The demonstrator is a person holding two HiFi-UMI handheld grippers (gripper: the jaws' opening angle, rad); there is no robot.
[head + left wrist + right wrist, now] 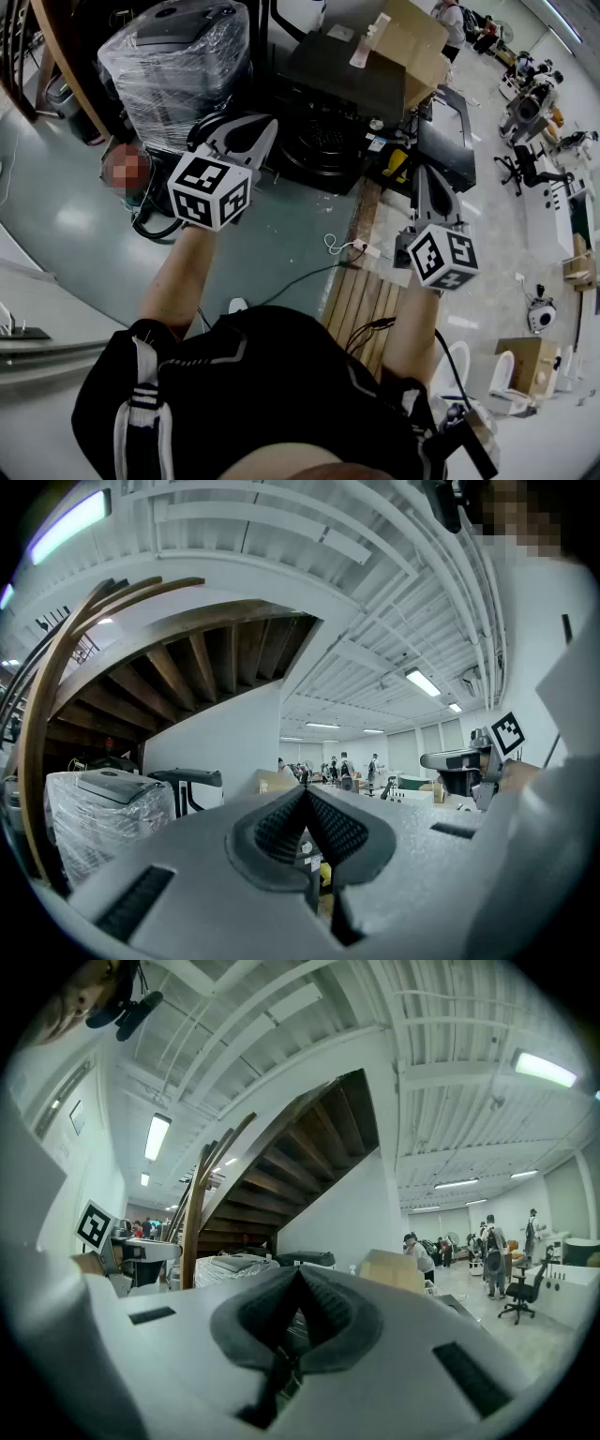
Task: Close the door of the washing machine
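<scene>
In the head view a black washing machine [339, 89] stands ahead of me on the floor, with a round dark opening [323, 141] on its near side. Whether that is its door I cannot tell. My left gripper [265, 124] is held level in front of me, left of the machine, its jaws shut with nothing between them. My right gripper [423, 174] is held level at the right, also shut and empty. Each gripper view shows ribbed pads pressed together: left gripper [306, 795], right gripper [298, 1275]. Neither gripper touches the machine.
A plastic-wrapped appliance [178, 61] stands at the left beside a curved wooden stair rail [66, 70]. A cardboard box [417, 42] lies behind the machine, and a black panel [448, 150] to its right. A wooden pallet [361, 291] and cables [309, 272] lie near my feet.
</scene>
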